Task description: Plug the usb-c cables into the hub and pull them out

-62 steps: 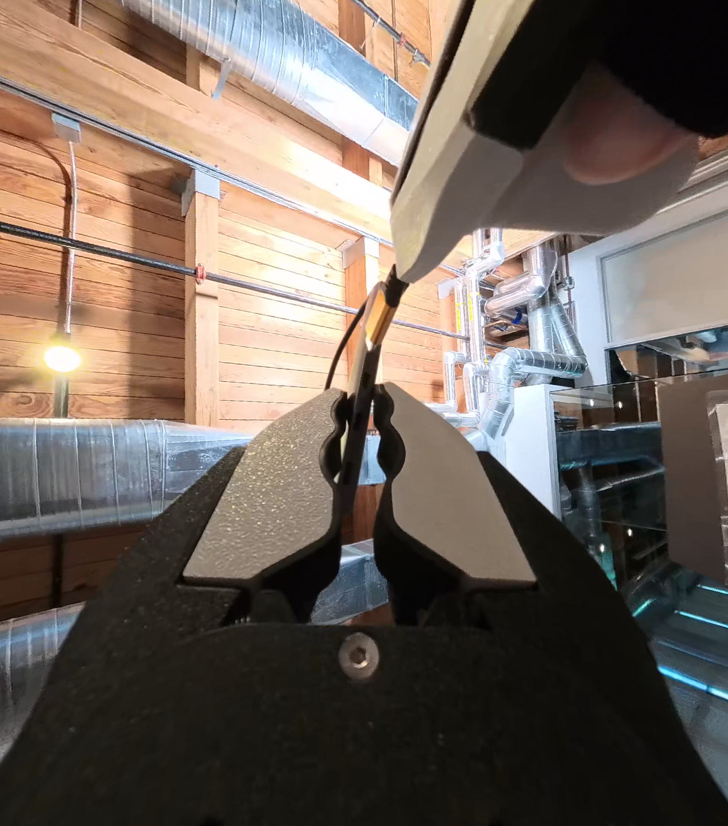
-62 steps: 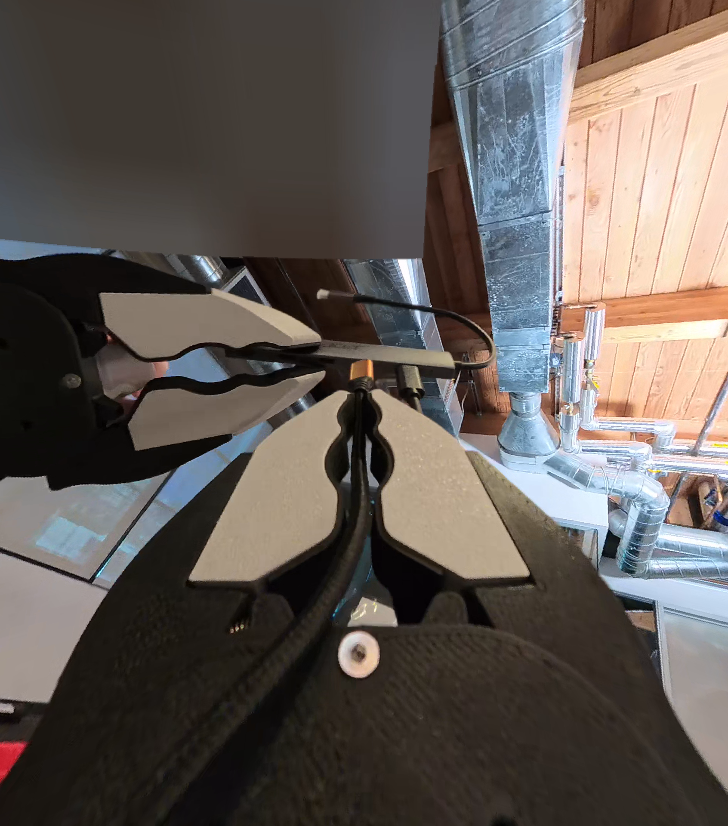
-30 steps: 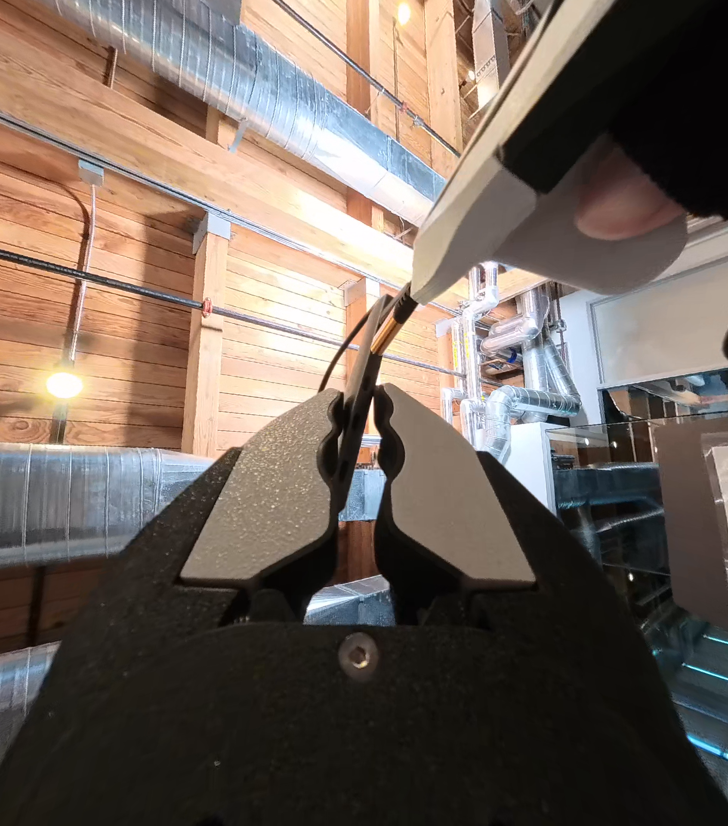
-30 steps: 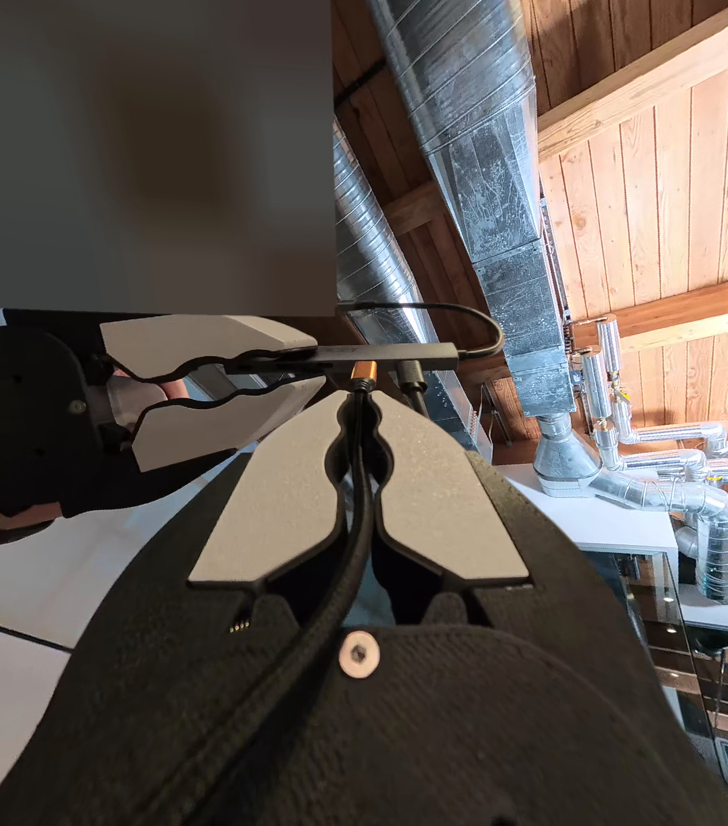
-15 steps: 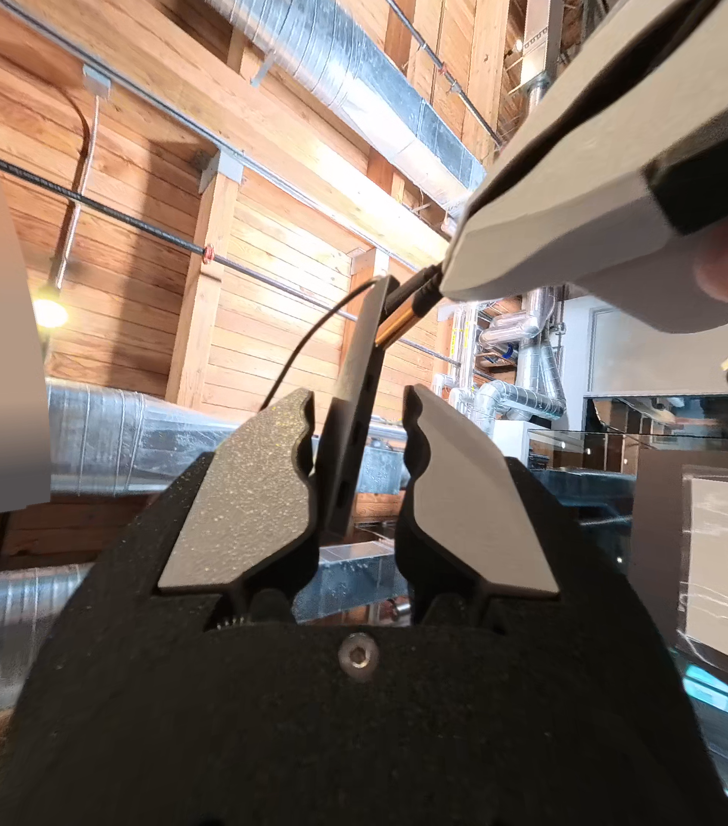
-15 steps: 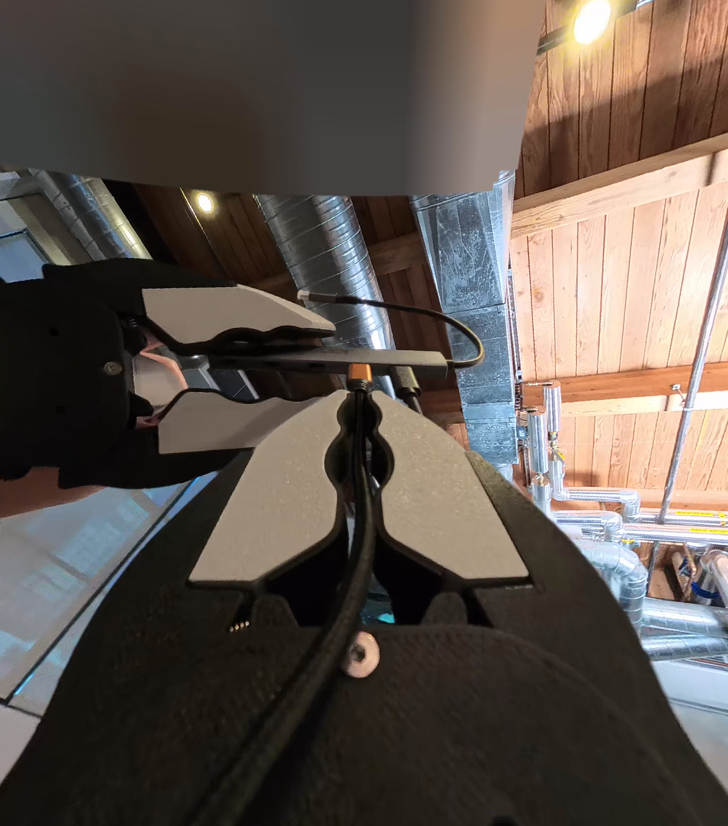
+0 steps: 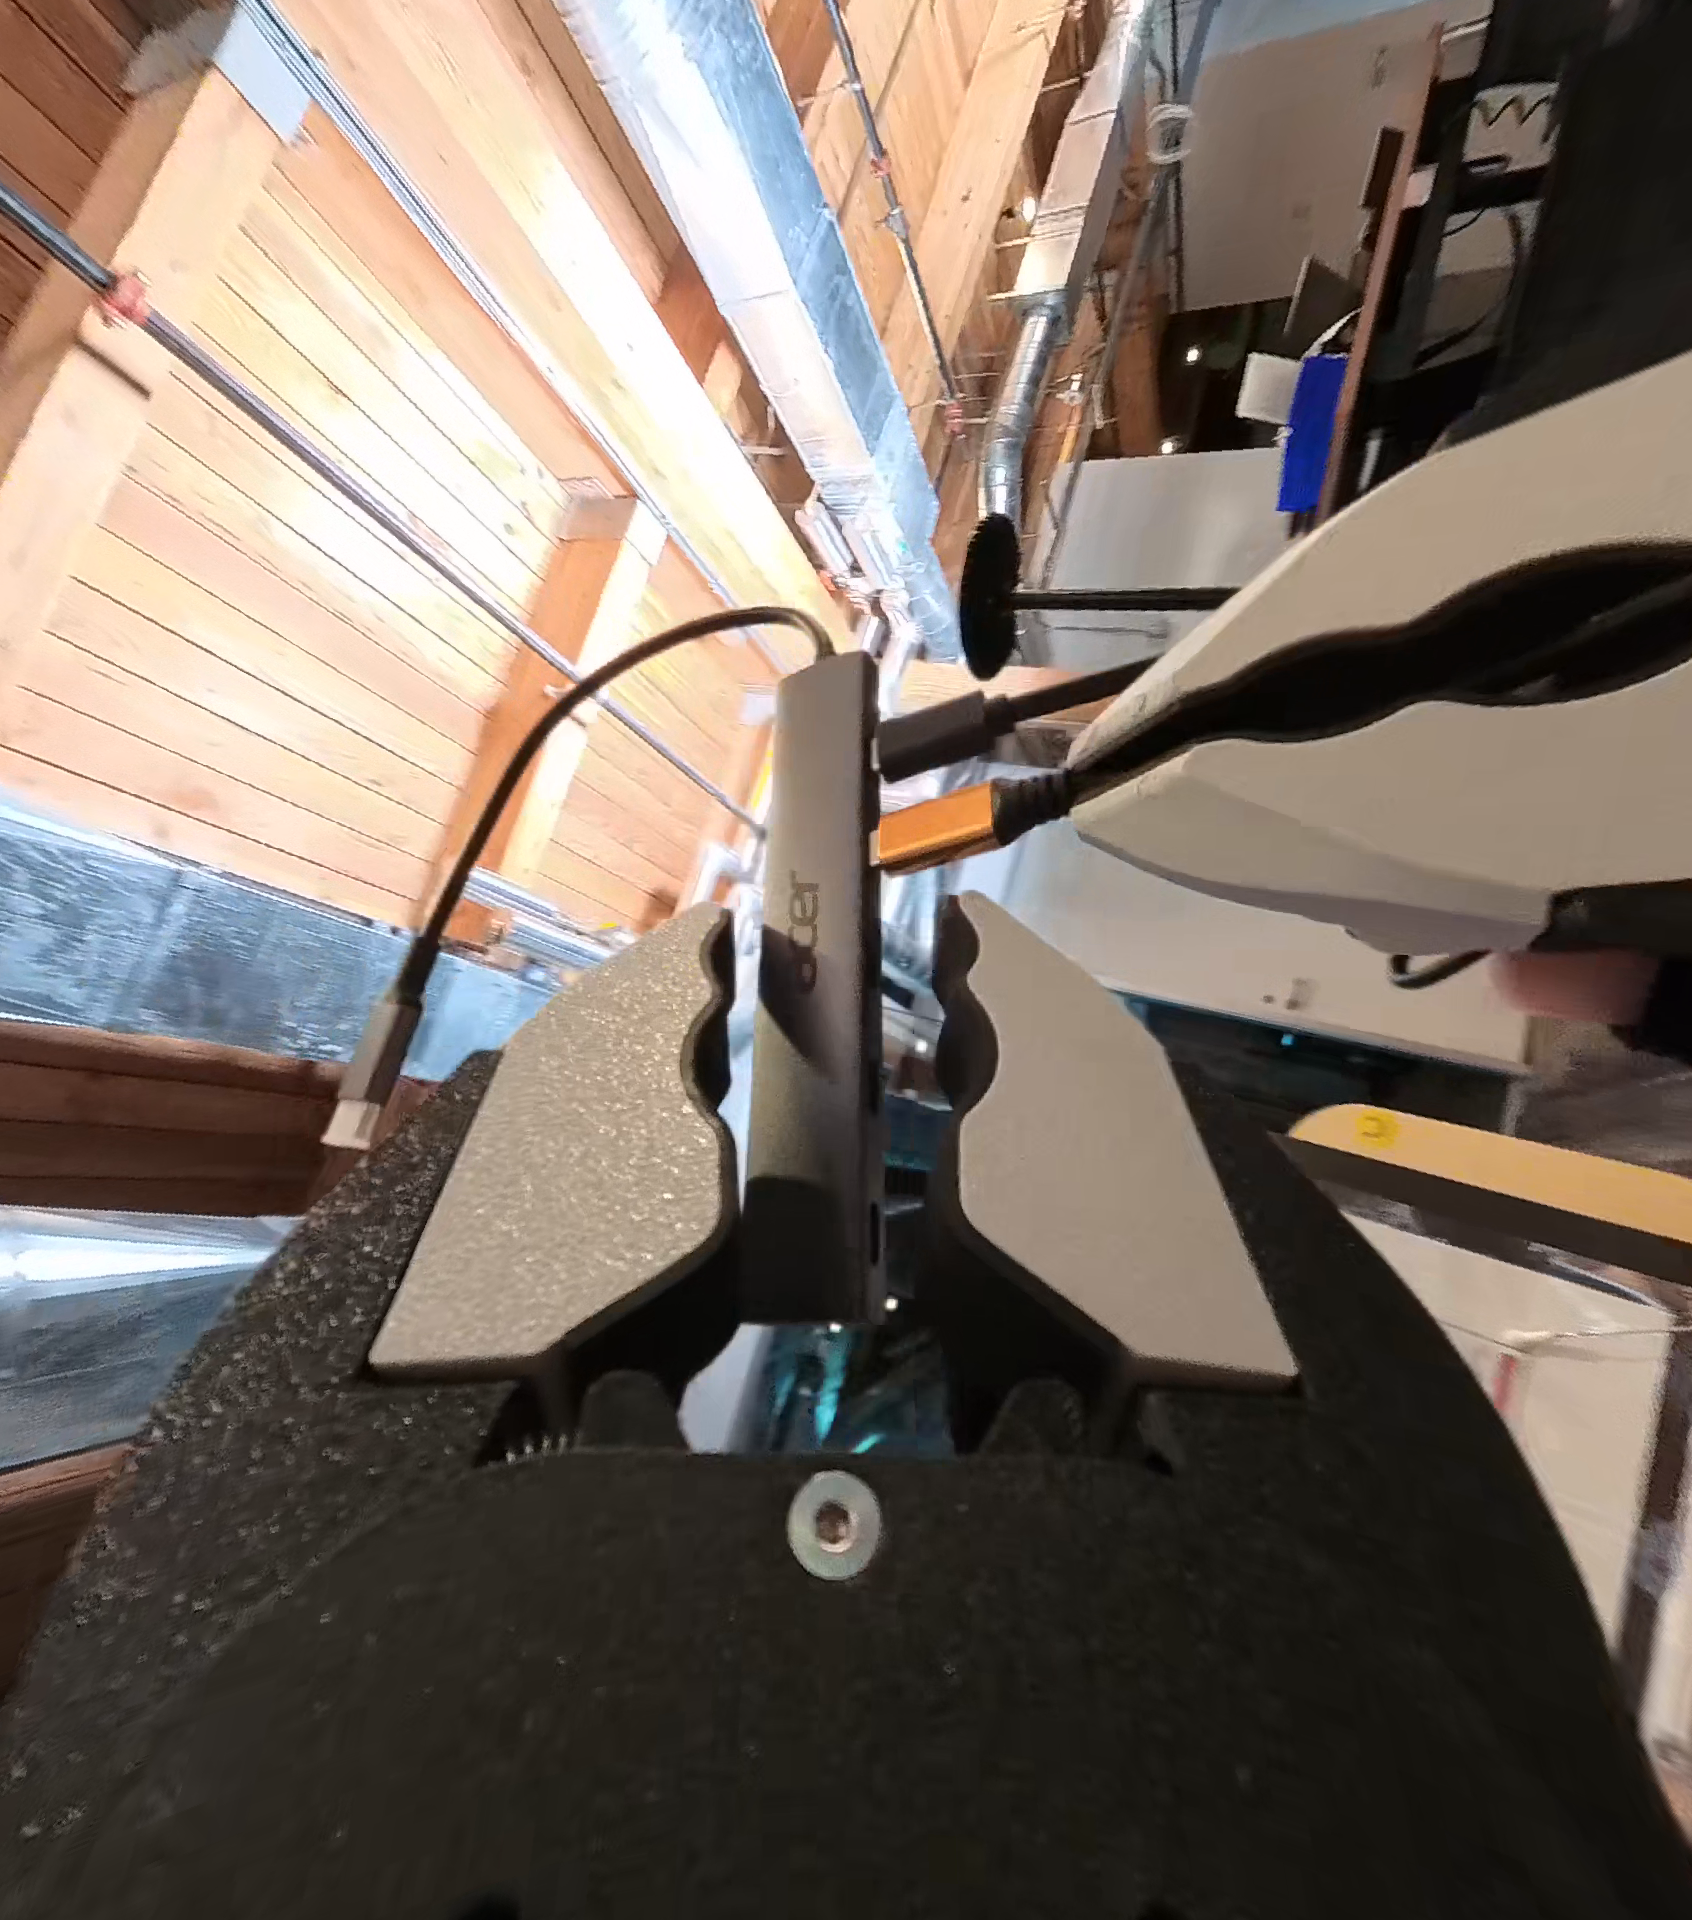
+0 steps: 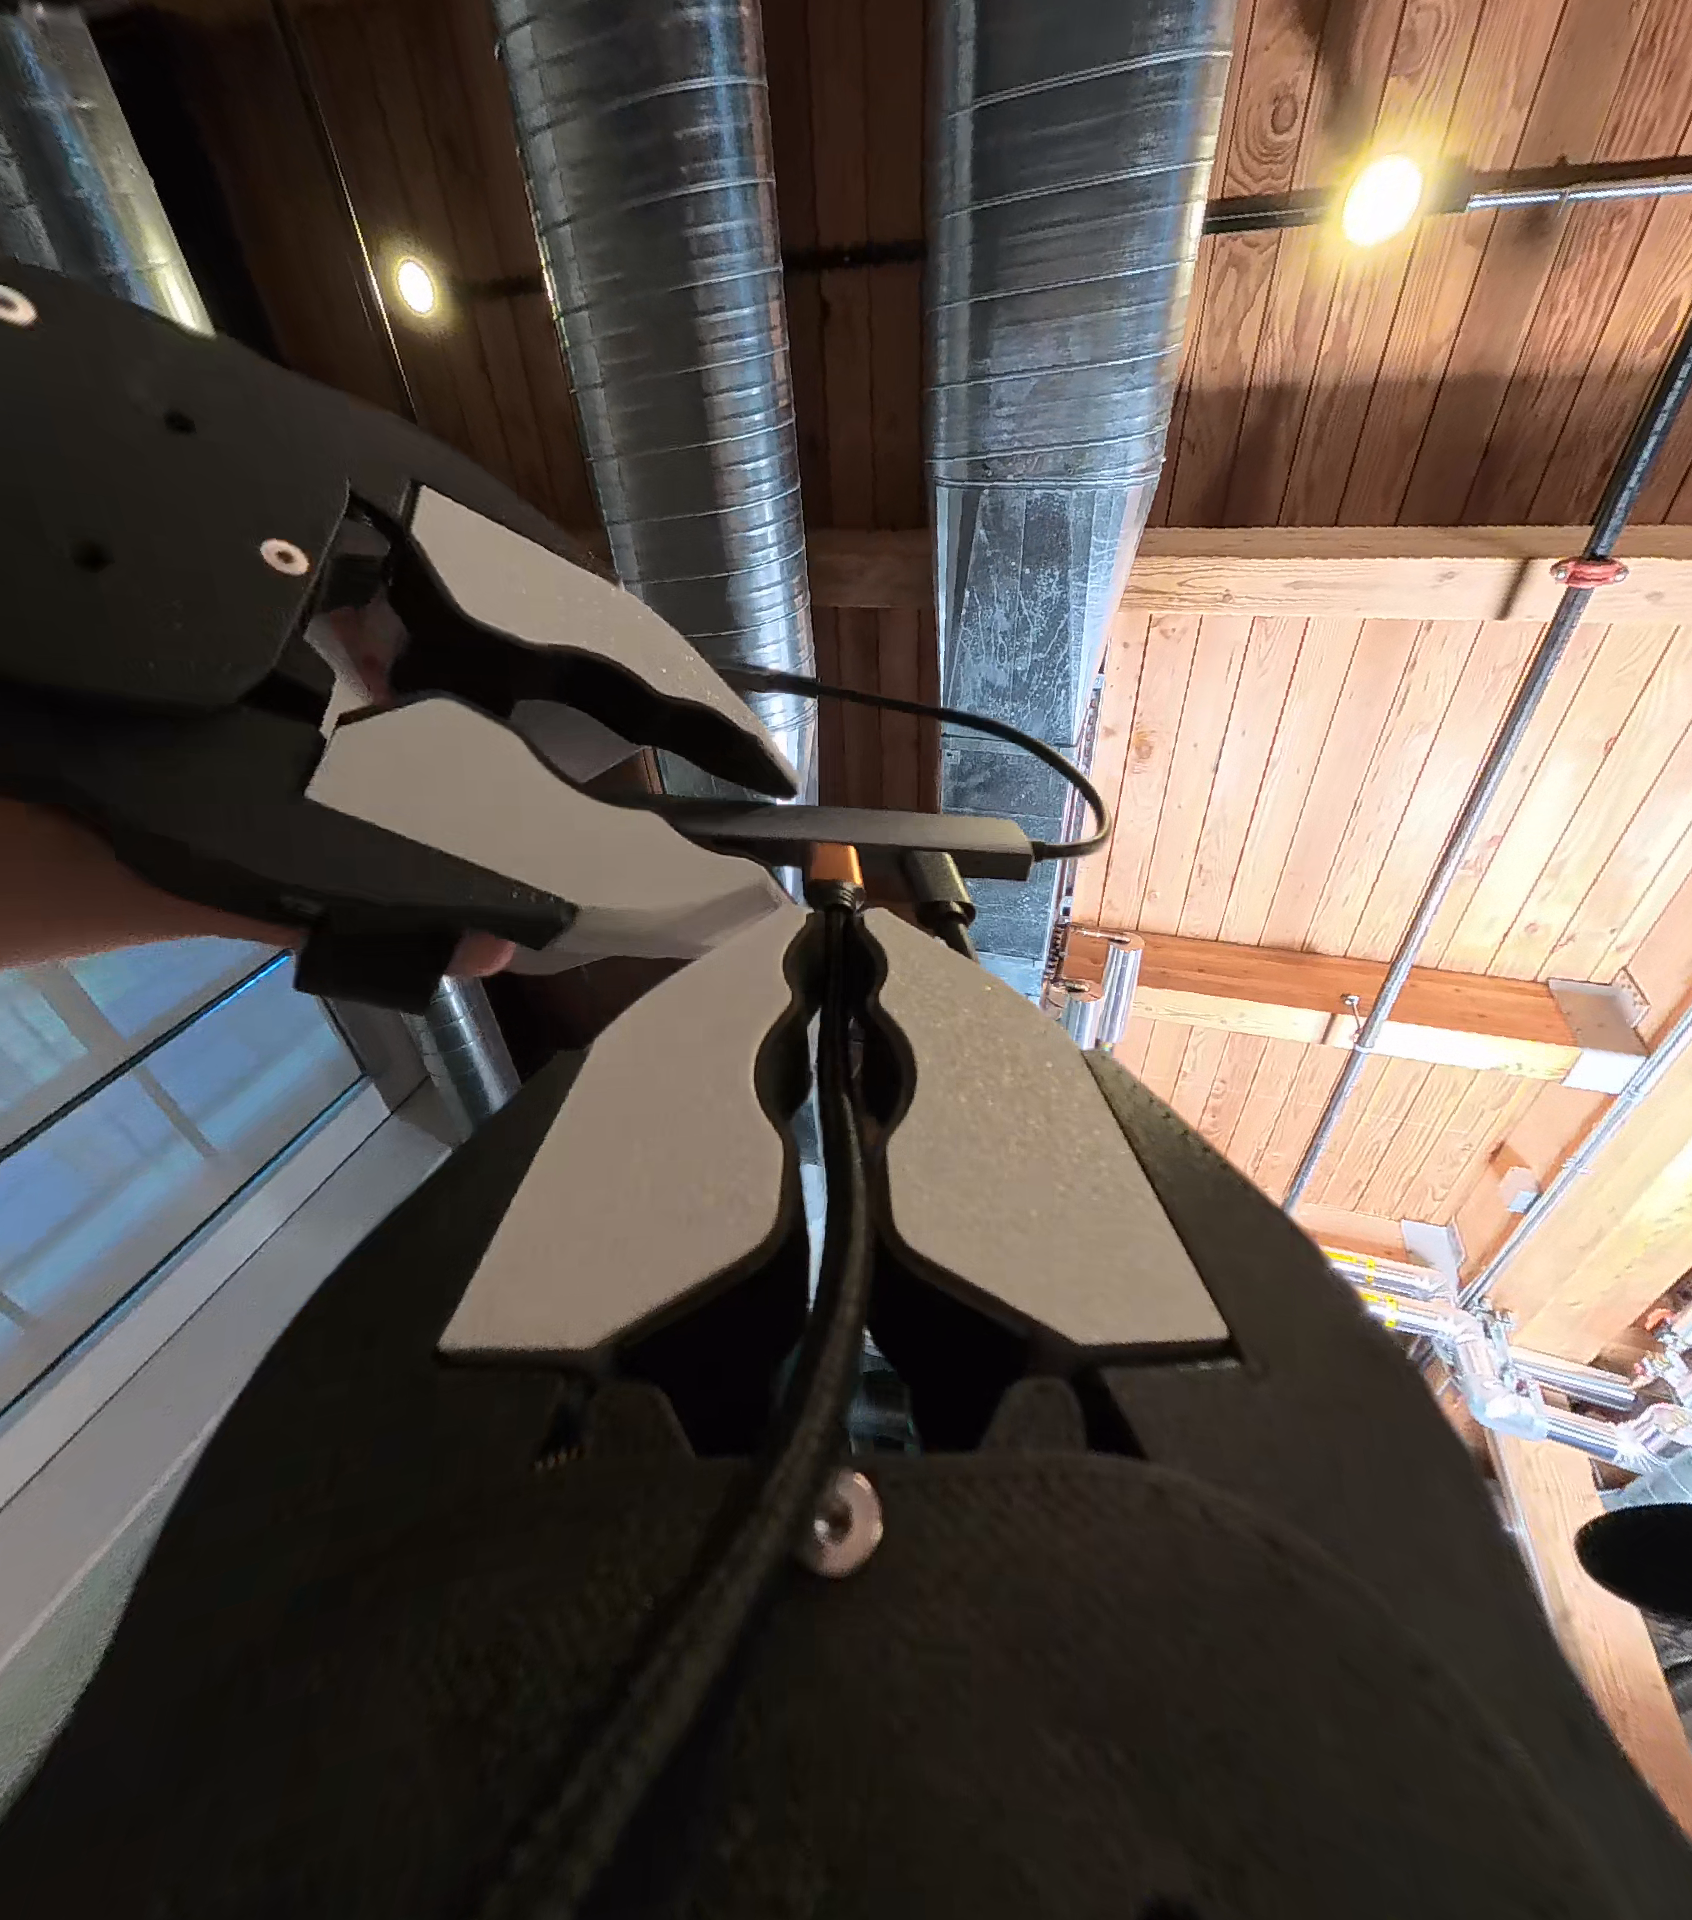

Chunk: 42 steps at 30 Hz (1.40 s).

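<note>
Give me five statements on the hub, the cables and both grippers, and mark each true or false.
1. The hub stands between the left hand-held gripper fingers. True.
2. The right hand-held gripper is wide open and empty. False: it is shut on the orange-plug cable.
3. The orange plug sits at the hub's edge. True.
4. The dark plug lies nearer the left gripper than the orange one. False: it is farther out.
5. The hub's own lead is plugged in. False: its end hangs free.
</note>
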Tool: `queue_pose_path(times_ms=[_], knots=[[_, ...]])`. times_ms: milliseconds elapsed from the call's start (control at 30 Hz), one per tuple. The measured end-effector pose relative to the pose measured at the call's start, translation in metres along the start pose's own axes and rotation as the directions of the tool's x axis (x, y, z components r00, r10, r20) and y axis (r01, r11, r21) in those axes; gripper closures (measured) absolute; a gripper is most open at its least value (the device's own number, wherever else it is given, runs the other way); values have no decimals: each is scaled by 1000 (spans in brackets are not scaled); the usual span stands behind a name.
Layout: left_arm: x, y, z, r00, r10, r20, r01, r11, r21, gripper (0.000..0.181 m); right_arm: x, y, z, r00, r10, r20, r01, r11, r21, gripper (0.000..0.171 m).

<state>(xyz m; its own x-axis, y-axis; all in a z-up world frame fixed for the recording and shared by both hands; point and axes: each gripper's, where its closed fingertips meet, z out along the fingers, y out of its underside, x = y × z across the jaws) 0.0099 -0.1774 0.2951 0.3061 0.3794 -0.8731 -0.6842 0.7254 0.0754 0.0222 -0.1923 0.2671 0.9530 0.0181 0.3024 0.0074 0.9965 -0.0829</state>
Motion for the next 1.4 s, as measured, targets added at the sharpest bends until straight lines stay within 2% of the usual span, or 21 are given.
queue_pose_path(times_ms=[267, 467, 533, 600, 1067, 1200, 1300, 1400], knots=[[2, 4, -6, 975, -183, -127, 179, 983, -36, 148, 0, 1, -2, 995, -101, 6, 101, 995, -2, 168], [9, 12, -8, 889, -367, -273, 351, 930, -108, 147, -5, 1, -3, 989, -146, 27, 146, 989, 12, 168], [9, 13, -8, 865, -406, -296, 392, 914, -107, 152, -7, 1, -3, 986, -165, 35, 164, 986, 14, 168], [11, 14, -8, 856, -411, -312, 399, 911, -105, 157, -9, 2, -3, 984, -173, 40, 172, 985, 12, 168], [16, 23, -7, 838, -429, -336, 419, 902, -106, 157, -13, 10, -4, 984, -156, 80, 157, 988, -2, 168], [14, 27, -6, 890, -319, -326, 320, 946, -55, 156, -16, 16, -2, 987, -94, 132, 99, 995, -29, 168], [13, 29, -8, 873, -321, -368, 321, 945, -62, 156, -16, 19, -2, 988, -40, 146, 47, 998, -44, 167], [14, 34, -6, 895, -266, -357, 253, 964, -86, 157, -17, 21, -1, 989, -14, 144, 23, 998, -58, 167]])
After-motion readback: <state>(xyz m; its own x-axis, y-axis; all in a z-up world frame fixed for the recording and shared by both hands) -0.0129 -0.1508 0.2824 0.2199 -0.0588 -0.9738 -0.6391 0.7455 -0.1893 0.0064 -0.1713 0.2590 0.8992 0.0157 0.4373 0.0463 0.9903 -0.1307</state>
